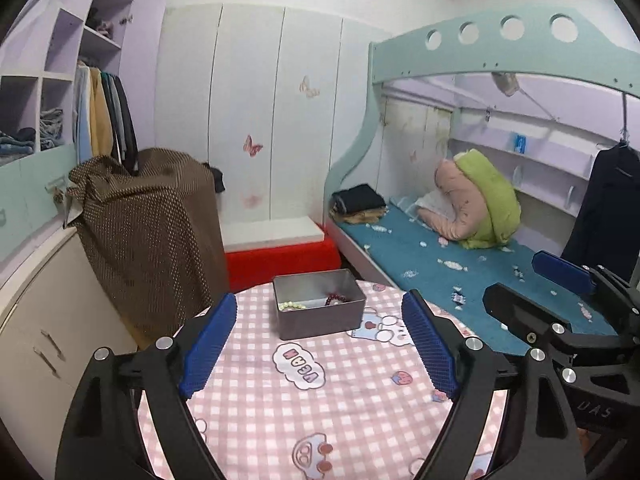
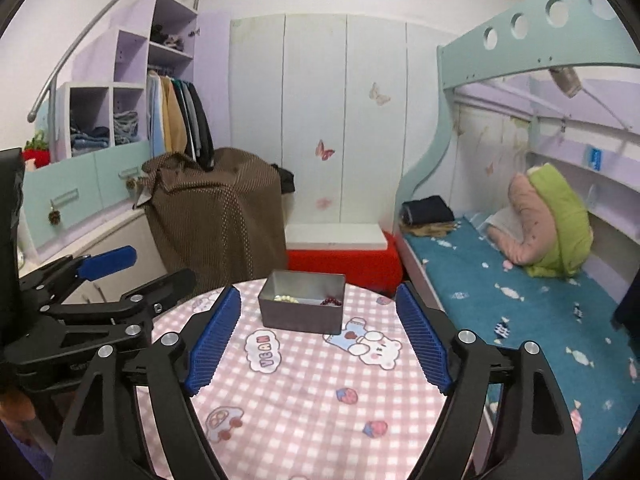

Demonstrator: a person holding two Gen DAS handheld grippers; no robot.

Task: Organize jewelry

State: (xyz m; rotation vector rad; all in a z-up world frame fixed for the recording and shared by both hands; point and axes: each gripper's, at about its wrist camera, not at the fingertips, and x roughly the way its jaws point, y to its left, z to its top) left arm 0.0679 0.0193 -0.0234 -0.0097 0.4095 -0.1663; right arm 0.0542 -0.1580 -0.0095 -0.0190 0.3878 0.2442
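Observation:
A grey metal tin stands open at the far side of a round table with a pink checked cloth. Inside lie a pale bead bracelet and a dark red bead bracelet. The tin shows the same pale bracelet and red bracelet in the right wrist view. My left gripper is open and empty, held above the table short of the tin. My right gripper is open and empty, beside it on the right.
A bunk bed with a blue mattress runs along the table's right. A brown cloth-covered block stands at the left, a red box behind the table. Cabinets line the left wall.

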